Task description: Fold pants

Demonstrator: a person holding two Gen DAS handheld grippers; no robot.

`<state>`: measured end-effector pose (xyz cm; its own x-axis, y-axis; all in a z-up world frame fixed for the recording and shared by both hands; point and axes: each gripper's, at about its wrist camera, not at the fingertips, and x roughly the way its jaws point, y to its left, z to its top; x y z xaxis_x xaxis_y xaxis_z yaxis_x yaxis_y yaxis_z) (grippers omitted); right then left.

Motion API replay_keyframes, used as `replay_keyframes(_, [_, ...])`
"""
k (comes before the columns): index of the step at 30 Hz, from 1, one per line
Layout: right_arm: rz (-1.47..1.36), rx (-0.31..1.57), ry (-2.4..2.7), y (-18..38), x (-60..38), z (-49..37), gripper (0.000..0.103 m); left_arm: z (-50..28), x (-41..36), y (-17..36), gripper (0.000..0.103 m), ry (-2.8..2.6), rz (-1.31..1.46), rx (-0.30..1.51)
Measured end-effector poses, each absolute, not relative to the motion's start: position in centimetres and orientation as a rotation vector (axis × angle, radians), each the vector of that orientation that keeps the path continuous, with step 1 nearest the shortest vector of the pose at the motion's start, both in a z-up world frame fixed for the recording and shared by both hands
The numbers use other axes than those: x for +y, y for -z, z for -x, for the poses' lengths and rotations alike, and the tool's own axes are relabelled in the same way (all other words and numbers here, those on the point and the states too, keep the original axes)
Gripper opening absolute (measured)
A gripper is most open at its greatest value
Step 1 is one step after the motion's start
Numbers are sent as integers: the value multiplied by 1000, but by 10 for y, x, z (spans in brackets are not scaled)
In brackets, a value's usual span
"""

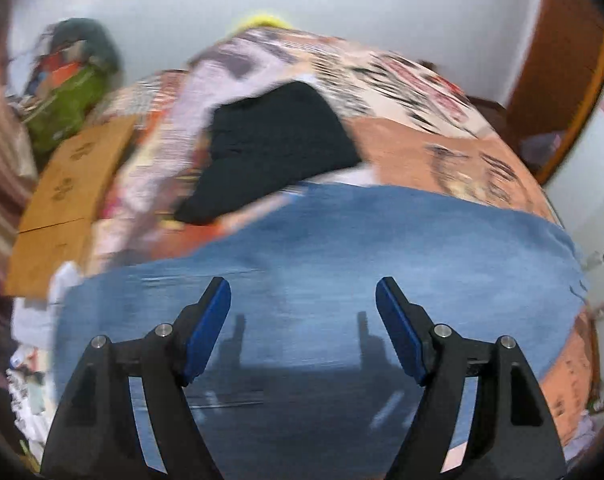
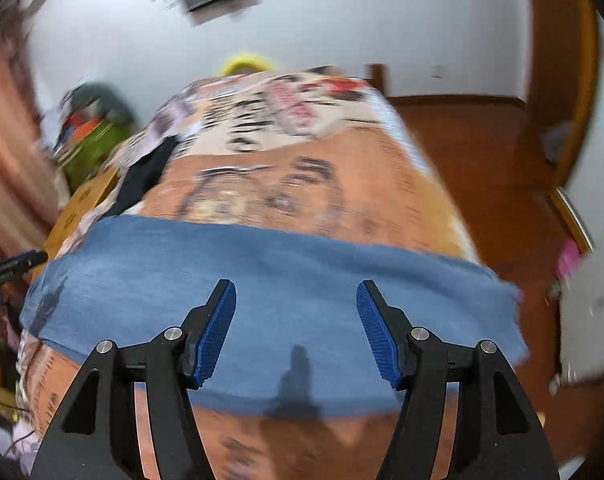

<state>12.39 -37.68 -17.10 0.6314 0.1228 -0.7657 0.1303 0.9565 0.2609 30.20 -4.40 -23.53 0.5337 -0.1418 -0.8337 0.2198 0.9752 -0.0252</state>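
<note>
Left gripper [image 1: 303, 312]: I see it spread wide, holding nothing, low centre of frame
Right gripper [image 2: 295, 314]: likewise wide apart, empty
Pants [image 1: 342, 248]: blue denim lying flat across the lower half, under both grippers
Progress: I judge a fold or more remains; layers unclear through blur
Surface: patterned orange bedspread [image 2: 302, 188], black garment [image 1: 269, 148] upper centre
Room: white wall, wooden door [image 2: 558, 80] at right

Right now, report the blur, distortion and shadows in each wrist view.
Left wrist: motion blur smears the jeans and bedspread; left gripper sharp, casting finger shadows on denim. Right wrist: same blur, fisheye bending the wall; right gripper sharp, one shadow on the jeans.
</note>
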Motion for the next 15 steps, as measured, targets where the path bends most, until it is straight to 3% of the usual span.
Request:
replay_keyframes(8, [-497,940,164,215,-444,-74,59,-300,-171,278,76,369,-247,1082])
replay_keyframes(15, [-719,928,154,245,-465,-57,59,-309,-220,284,78,405,-276,1101])
